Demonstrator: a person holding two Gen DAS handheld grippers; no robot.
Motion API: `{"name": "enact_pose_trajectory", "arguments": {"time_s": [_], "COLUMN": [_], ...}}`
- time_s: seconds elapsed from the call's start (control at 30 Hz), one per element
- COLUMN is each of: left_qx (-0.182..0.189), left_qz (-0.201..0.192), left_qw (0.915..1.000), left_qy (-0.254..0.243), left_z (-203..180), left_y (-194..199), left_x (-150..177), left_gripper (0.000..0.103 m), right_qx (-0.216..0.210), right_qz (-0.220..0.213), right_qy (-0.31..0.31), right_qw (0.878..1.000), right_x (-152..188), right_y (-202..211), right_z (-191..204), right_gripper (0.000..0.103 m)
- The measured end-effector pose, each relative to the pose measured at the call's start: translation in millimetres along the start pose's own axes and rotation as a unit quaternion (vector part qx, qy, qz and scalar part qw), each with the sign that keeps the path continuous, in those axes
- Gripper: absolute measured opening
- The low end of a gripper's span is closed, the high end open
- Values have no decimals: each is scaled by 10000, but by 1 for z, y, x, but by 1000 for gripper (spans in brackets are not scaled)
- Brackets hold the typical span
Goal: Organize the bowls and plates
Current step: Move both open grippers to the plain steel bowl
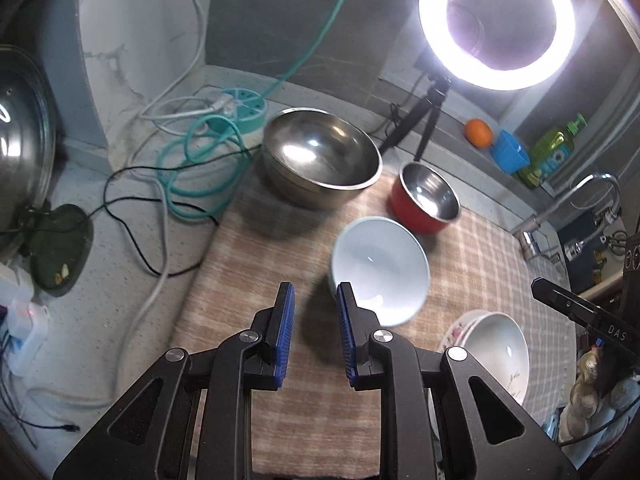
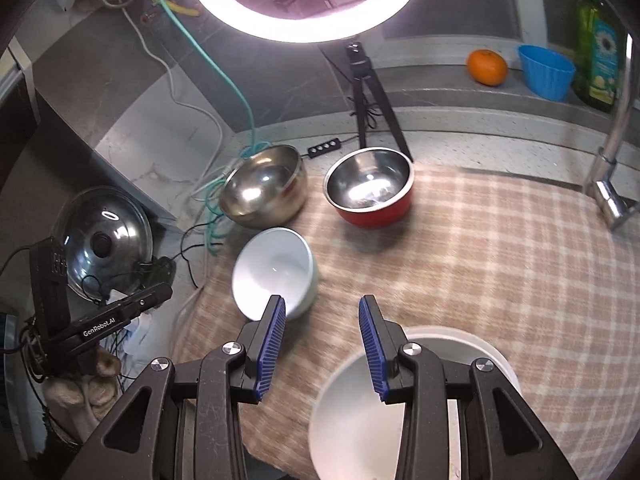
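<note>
Bowls sit on the checked cloth (image 1: pixel 304 360): in the left wrist view, the left gripper (image 1: pixel 315 300) hovers narrowly parted and empty beside the pale bowl (image 1: pixel 380 268); in the right wrist view, the right gripper (image 2: pixel 322 312) gapes empty above that cloth, white bowl (image 2: pixel 352 412) beneath.

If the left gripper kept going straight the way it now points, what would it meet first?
Probably bare checked cloth. The left gripper is open and empty, and the pale blue bowl lies just right of its line; depth is unclear, so its right finger might clip the rim.
</note>
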State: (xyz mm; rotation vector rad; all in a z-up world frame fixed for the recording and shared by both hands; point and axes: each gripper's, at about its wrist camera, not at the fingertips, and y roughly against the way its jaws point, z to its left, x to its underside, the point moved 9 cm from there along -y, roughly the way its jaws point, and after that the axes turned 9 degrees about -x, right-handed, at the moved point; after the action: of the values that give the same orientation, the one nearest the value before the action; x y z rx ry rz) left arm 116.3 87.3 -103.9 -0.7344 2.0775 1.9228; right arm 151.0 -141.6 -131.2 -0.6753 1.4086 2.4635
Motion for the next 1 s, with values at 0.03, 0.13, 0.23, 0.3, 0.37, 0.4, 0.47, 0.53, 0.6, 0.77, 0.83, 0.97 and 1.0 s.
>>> {"name": "enact_pose_trajectory", "arguments": {"time_s": [0.03, 0.13, 0.23, 0.3, 0.37, 0.4, 0.47, 0.53, 0.6, 0.77, 0.83, 0.97, 1.0], "left_qx": [-23, -45, -33, 34, 114, 129, 172, 240, 331, 539, 569, 610, 613], "left_qz": [-22, -55, -29, 39, 103, 108, 132, 174, 236, 410, 468, 578, 599], "left_qw": [10000, 9999, 9998, 9997, 9996, 9995, 9995, 9992, 9986, 9967, 9962, 9950, 9949], "left_qy": [24, 100, 183, 238, 246, 248, 242, 281, 350, 444, 468, 531, 528], "left_z": [4, 16, 26, 32, 35, 37, 39, 42, 43, 41, 41, 41, 41], "left_y": [-1, -5, -14, -21, -29, -32, -40, -51, -62, -92, -101, -115, -119], "left_x": [-4, -15, -27, -37, -46, -52, -63, -74, -84, -102, -107, -114, -115], "left_gripper": [20, 20, 20, 20, 26, 26, 26, 26, 26, 26, 27, 27, 27], "right_qx": [3, -27, -100, -202, -314, -358, -372, -428, -488, -588, -587, -545, -516], "right_qz": [-4, 21, 90, 104, 145, 174, 223, 277, 301, 297, 303, 323, 333], "right_qy": [40, 174, 185, 110, 26, -16, -111, -325, -545, -1120, -1211, -1162, -1121], "right_qw": [10000, 9998, 9997, 9997, 9994, 9992, 9990, 9982, 9969, 9915, 9904, 9912, 9918], "right_x": [-4, -17, -32, -43, -54, -60, -70, -78, -83, -95, -98, -104, -105], "right_y": [-4, -19, -36, -45, -57, -64, -77, -94, -108, -138, -146, -154, -157], "right_z": [2, 12, 18, 22, 25, 26, 25, 19, 14, -5, -9, -9, -9], "right_gripper": [35, 35, 35, 35, 35, 35, 35, 35, 35, 35, 35, 35, 35]}}
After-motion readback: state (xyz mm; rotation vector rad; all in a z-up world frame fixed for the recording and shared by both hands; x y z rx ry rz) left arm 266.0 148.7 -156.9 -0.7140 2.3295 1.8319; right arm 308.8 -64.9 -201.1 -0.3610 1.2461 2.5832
